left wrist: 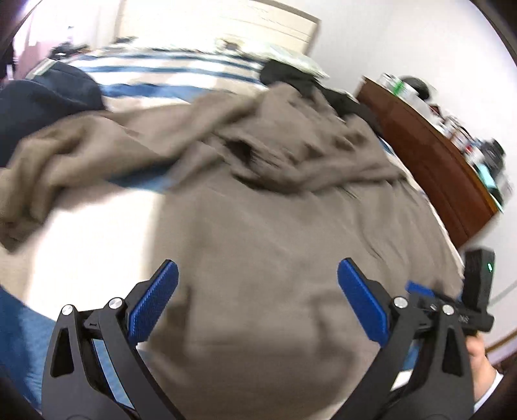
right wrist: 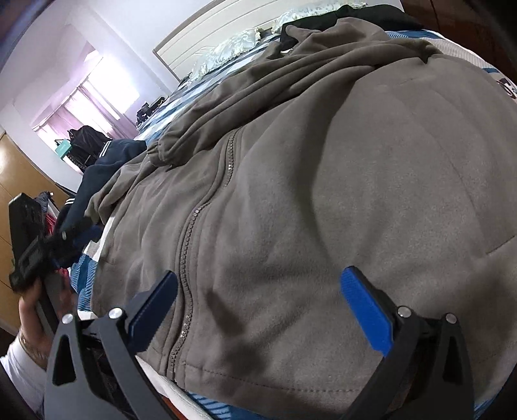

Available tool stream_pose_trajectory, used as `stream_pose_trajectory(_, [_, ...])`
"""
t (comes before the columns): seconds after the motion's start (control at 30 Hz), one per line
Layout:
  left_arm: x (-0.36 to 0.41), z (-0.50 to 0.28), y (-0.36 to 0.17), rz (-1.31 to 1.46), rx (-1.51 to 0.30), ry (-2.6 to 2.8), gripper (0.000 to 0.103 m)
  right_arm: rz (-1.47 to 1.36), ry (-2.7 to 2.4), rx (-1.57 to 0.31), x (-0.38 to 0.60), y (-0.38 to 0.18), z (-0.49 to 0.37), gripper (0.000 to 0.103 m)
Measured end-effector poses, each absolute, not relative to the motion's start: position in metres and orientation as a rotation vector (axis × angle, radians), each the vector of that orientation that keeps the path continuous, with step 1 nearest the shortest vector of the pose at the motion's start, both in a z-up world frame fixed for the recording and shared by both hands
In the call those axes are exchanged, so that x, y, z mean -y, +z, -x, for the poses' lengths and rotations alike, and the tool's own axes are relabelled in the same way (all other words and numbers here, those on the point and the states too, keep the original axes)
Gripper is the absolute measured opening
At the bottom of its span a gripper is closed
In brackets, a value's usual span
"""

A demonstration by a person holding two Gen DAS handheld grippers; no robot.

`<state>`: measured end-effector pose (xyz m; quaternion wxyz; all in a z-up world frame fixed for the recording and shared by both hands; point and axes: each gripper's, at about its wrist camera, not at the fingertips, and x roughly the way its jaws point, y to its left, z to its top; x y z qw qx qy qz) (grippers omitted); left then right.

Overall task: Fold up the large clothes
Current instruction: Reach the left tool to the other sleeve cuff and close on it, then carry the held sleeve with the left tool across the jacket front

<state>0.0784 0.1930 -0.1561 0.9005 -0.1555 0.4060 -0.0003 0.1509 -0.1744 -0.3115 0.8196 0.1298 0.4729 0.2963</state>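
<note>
A large grey-brown zip hoodie [left wrist: 258, 226] lies spread on the bed, its hood and one sleeve [left wrist: 64, 152] rumpled at the far side. The left wrist view is motion-blurred. My left gripper [left wrist: 257, 274] hangs open just above the hoodie's lower body, nothing between its blue pads [left wrist: 155, 303]. In the right wrist view the same hoodie [right wrist: 323, 194] fills the frame, zipper [right wrist: 187, 242] running up the left part, hem near the bed's edge. My right gripper [right wrist: 258, 284] is open over the hem area, pads apart, holding nothing.
The bed carries a blue-and-white striped cover [left wrist: 168, 69]. A dark navy garment [right wrist: 106, 168] lies left of the hoodie and a black one [right wrist: 339, 19] beyond the hood. A brown cabinet [left wrist: 429, 161] with small items stands at the right. A person's hand [right wrist: 29, 310] holds the other gripper.
</note>
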Motion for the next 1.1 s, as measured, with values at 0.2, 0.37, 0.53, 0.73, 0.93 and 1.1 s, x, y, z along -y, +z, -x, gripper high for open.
stream_pose_trajectory(0.2, [-0.288,-0.065,-0.146,0.470,-0.828,0.122,0.097,-0.267,0.629,-1.003,0.176,-0.311,-0.150,0.099])
stream_pose_trajectory(0.37, [-0.343,-0.060,-0.169,0.734,-0.815,0.144,0.097,-0.285,0.621,-1.006,0.174,-0.310,-0.151,0.099])
stream_pose_trajectory(0.53, [-0.355,-0.071,-0.192,0.905,-0.746,0.166,0.097,-0.282,0.620,-1.002,0.173,-0.310,-0.151,0.099])
stream_pose_trajectory(0.73, [-0.379,-0.083,-0.211,1.122,-0.575,0.296,0.097,-0.271,0.623,-0.993,0.172,-0.310,-0.149,0.099])
stream_pose_trajectory(0.93, [-0.408,-0.089,-0.225,1.219,-0.490,0.517,0.094,-0.241,0.628,-0.984,0.169,-0.310,-0.147,0.099])
stream_pose_trajectory(1.1, [-0.406,-0.108,-0.218,1.116,-0.561,0.558,0.023,-0.246,0.635,-0.984,0.169,-0.309,-0.148,0.099])
